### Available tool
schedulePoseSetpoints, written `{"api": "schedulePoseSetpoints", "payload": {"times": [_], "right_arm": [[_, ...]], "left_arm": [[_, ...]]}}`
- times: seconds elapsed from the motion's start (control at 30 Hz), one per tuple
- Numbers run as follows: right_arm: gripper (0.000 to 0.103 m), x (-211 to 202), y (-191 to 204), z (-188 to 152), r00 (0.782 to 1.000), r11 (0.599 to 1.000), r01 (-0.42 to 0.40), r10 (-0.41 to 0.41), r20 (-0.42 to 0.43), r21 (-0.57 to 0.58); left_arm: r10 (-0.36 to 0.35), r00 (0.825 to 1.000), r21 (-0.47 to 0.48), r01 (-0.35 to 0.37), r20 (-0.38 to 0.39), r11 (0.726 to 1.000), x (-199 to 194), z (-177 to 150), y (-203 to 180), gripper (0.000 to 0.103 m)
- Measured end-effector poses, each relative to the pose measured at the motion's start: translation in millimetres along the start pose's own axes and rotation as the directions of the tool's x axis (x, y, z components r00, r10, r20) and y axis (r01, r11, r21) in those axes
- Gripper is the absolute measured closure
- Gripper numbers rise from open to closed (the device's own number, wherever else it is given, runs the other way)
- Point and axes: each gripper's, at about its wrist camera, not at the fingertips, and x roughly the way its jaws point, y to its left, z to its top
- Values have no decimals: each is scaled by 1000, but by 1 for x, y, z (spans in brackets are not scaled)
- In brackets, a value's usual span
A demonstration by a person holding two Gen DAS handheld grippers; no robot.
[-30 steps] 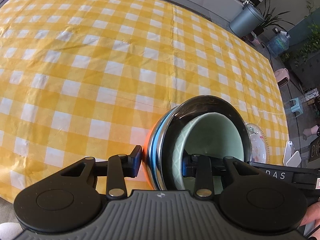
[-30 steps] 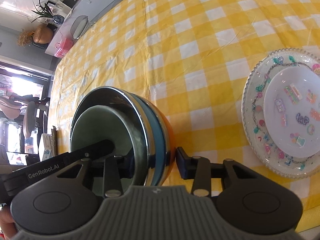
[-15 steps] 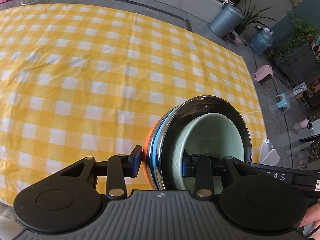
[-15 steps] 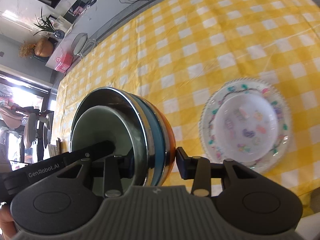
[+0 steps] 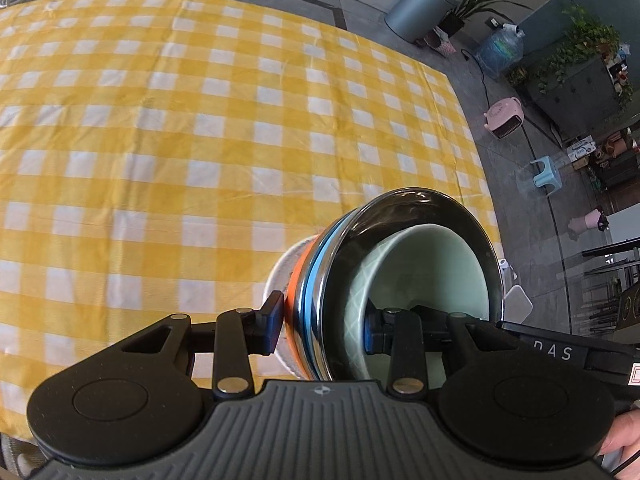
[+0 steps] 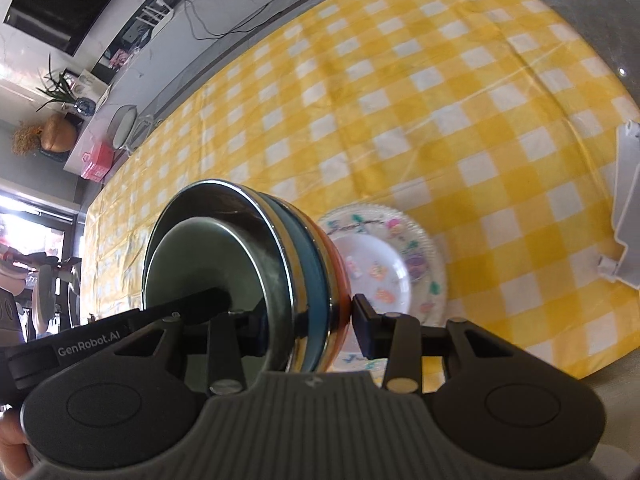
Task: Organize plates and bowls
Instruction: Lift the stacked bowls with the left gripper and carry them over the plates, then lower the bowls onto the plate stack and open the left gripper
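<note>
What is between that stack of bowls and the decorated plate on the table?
Nothing visible. The stack of bowls, clamped by the left gripper and right gripper, hangs beside the decorated plate, whose visible part is bare. Only yellow checked cloth lies around it; the grey rack stands well aside.

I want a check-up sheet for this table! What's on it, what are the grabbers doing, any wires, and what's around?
Surface: yellow-checked tablecloth, mostly bare.
Job's things: nested bowl stack, mint bowl innermost, lifted above the decorated plate.
Clutter: grey rack at the table's edge.
Grippers: left gripper and right gripper each clamp the stack's wall from opposite sides.
Cables: black cable on the floor beyond the table.
Surroundings: bin, plants, pink heater, blue stool.
</note>
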Motion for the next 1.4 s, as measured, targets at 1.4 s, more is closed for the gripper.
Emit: {"api": "schedulePoseSetpoints", "payload": {"times": [1.4], "right_arm": [[51, 24, -32, 10, 999, 1000, 17, -17, -28, 16]], "left_arm": [[30, 999, 36, -30, -9, 999, 31, -2, -8, 49]]}}
